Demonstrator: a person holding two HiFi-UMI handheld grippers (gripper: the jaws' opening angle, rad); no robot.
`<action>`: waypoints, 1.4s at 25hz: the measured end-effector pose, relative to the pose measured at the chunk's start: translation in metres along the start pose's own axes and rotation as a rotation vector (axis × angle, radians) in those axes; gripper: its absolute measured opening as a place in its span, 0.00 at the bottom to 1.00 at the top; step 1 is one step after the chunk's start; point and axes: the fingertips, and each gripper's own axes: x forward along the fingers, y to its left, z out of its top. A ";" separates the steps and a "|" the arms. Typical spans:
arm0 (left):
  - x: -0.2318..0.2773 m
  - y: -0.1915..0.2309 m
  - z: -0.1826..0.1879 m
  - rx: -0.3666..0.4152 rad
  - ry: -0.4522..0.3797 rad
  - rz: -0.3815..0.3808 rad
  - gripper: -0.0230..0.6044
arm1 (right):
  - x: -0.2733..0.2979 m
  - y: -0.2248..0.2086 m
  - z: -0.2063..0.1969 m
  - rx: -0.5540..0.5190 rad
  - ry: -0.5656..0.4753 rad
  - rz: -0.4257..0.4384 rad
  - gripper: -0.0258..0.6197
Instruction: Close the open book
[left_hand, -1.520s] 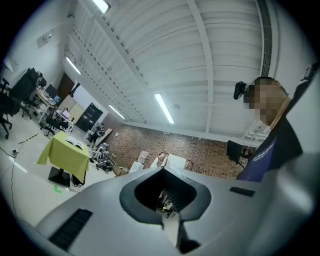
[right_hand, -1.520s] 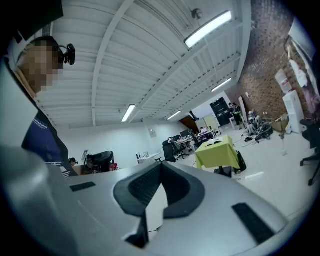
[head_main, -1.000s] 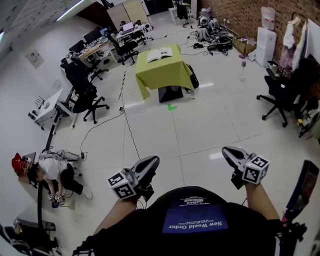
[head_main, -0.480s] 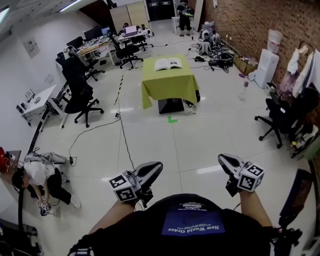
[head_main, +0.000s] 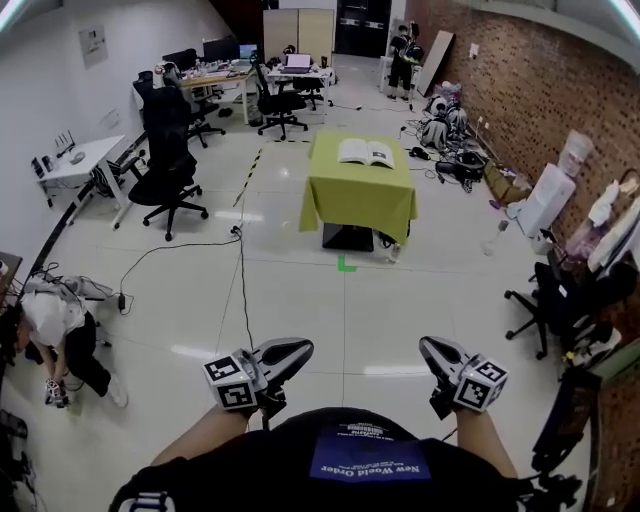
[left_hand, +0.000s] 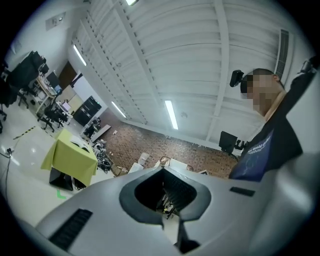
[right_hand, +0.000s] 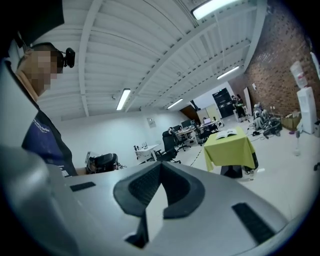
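Observation:
An open book (head_main: 366, 152) lies on a table draped in a yellow-green cloth (head_main: 358, 200), far ahead across the floor. Both grippers are held low in front of the person's body, well short of the table. My left gripper (head_main: 303, 346) has its jaws closed together with nothing in them. My right gripper (head_main: 426, 345) is likewise shut and empty. In the left gripper view my left gripper (left_hand: 162, 169) points past the table (left_hand: 70, 159) at far left. In the right gripper view my right gripper (right_hand: 161, 164) sits below the book (right_hand: 227, 133) and table (right_hand: 231, 149) at right.
A person crouches on the floor (head_main: 50, 335) at the left. A cable (head_main: 243, 280) runs along the floor toward the table, with a green tape mark (head_main: 346, 264) before it. Black office chairs stand at left (head_main: 165, 175) and right (head_main: 545, 300). A brick wall (head_main: 540, 90) lines the right side.
The person has walked forward: the table and book sit nearer and more central, the crouching person has slid toward the left edge. Both grippers stay shut and empty.

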 end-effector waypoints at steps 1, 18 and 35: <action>0.001 0.008 0.000 -0.001 -0.002 0.006 0.05 | 0.007 -0.007 0.000 0.004 0.003 0.004 0.02; 0.172 0.098 0.042 0.073 -0.106 0.186 0.05 | 0.076 -0.202 0.086 -0.033 0.000 0.251 0.02; 0.252 0.236 0.087 0.029 -0.021 0.040 0.05 | 0.161 -0.301 0.133 -0.021 -0.020 0.106 0.02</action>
